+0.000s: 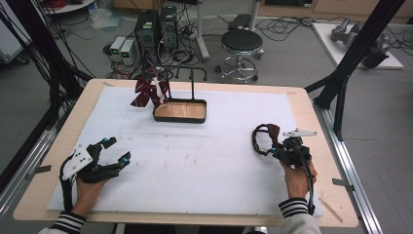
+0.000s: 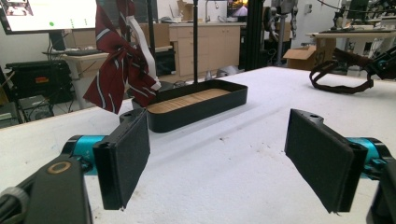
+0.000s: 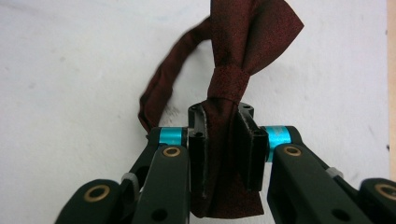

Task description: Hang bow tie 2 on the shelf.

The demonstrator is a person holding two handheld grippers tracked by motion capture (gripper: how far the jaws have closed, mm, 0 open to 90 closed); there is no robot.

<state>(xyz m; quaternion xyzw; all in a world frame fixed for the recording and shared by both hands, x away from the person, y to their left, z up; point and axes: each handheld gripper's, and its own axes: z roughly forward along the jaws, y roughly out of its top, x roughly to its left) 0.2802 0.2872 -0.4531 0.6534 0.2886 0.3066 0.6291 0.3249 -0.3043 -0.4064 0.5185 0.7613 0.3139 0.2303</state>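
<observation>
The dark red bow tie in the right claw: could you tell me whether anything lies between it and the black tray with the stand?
Nothing visible does. The right claw is shut on the dark red bow tie, and only bare white mat lies between it and the black tray.

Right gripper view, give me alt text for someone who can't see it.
The right gripper is shut on one wing of a dark red bow tie. The tie's strap loops off to the left over a white table cover.

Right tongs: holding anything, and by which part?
Yes: the right tongs are shut on the dark red bow tie, pinching one wing just beside the centre knot. The left tongs are open, holding nothing.
</observation>
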